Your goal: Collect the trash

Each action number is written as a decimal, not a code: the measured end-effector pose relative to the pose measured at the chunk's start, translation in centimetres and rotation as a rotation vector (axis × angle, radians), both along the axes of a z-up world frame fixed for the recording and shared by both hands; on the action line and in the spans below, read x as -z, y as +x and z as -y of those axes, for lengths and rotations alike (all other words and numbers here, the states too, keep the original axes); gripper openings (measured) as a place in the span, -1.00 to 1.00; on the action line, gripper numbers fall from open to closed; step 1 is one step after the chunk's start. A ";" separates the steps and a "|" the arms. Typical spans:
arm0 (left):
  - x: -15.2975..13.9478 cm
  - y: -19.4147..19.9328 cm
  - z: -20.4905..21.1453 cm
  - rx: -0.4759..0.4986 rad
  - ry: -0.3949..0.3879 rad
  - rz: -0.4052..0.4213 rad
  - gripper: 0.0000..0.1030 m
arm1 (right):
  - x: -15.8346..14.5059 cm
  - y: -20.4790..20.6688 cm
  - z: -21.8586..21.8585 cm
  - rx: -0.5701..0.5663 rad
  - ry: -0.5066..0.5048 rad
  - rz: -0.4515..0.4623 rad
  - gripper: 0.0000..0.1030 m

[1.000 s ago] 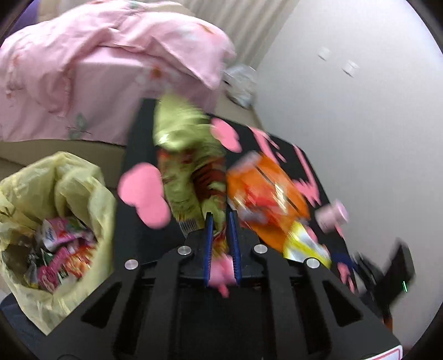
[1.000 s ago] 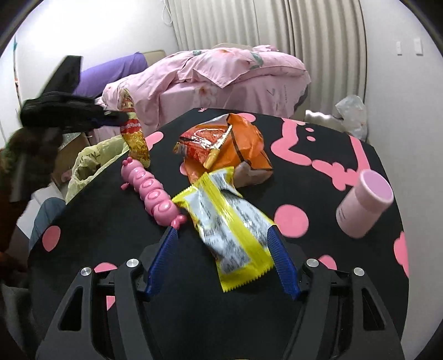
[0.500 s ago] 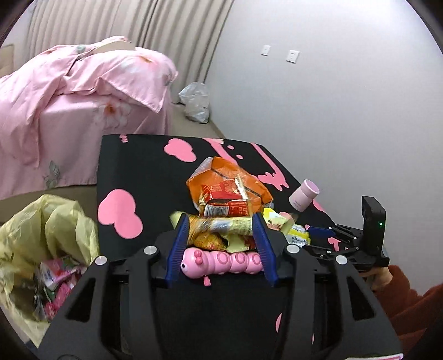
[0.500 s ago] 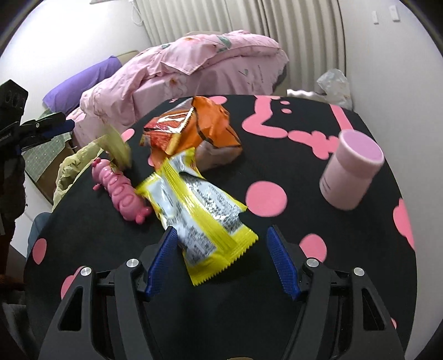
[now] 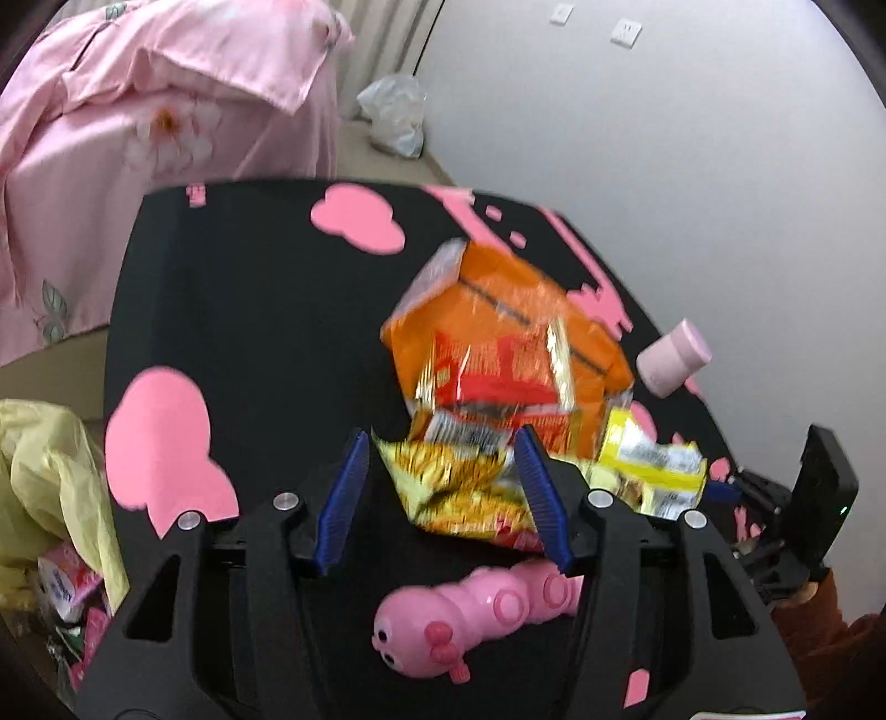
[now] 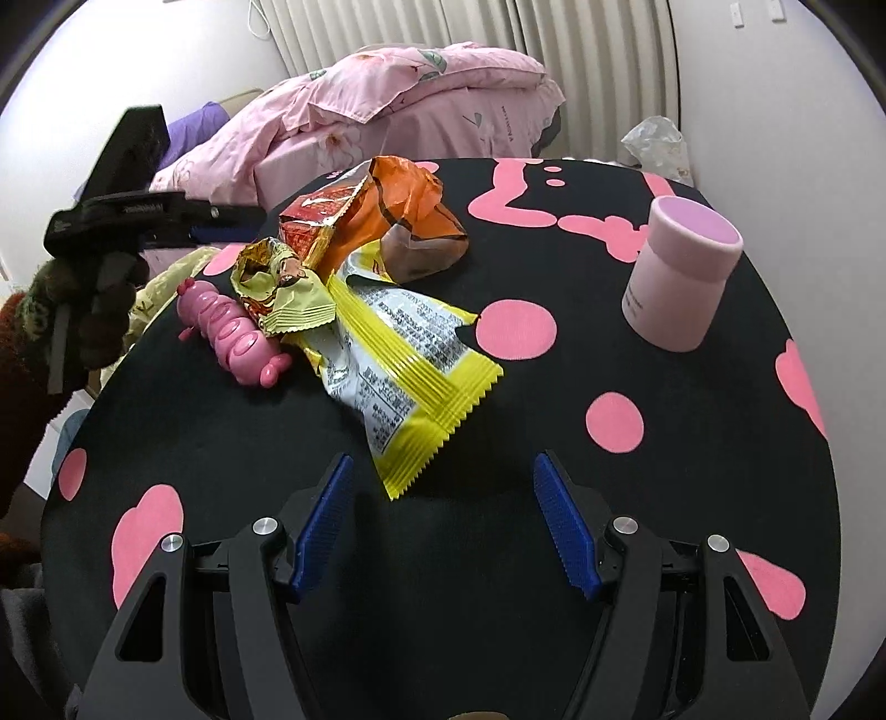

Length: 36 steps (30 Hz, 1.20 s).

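One gold wrapper (image 5: 454,476) between left gripper (image 5: 443,498) fingers.

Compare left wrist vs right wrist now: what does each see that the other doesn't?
Left wrist only: trash already in the yellow bag, wall sockets.
Right wrist only: purple pillow, the left gripper from outside.
Both: orange bag, yellow wrapper, crumpled wrapper, pink toy, pink jar, table, pink bedding.
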<state>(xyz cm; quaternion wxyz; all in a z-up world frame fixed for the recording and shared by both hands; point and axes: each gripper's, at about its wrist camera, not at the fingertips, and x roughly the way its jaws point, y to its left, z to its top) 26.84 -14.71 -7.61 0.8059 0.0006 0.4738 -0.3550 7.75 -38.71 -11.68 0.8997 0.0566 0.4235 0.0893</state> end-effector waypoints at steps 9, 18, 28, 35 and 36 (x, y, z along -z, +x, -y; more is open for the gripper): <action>1.3 -0.1 0.1 -0.102 0.046 -0.106 0.01 | 0.1 -0.1 -1.5 -0.005 -0.114 -0.013 0.27; -1.4 -2.8 -2.1 -0.165 -0.094 -0.039 -0.59 | -3.6 -1.9 -1.6 -0.050 -0.196 0.145 0.27; -5.6 -6.9 -6.5 -0.245 -0.062 0.037 -0.59 | -2.0 4.0 -3.2 -0.195 -0.252 0.058 -0.01; -4.2 -9.7 -8.3 -0.281 0.023 0.062 -0.59 | -2.2 2.8 -4.3 -0.187 -0.244 0.021 -0.47; -4.0 -9.9 -8.4 -0.287 0.024 0.059 -0.59 | -2.4 2.6 -4.3 -0.183 -0.243 0.024 -0.55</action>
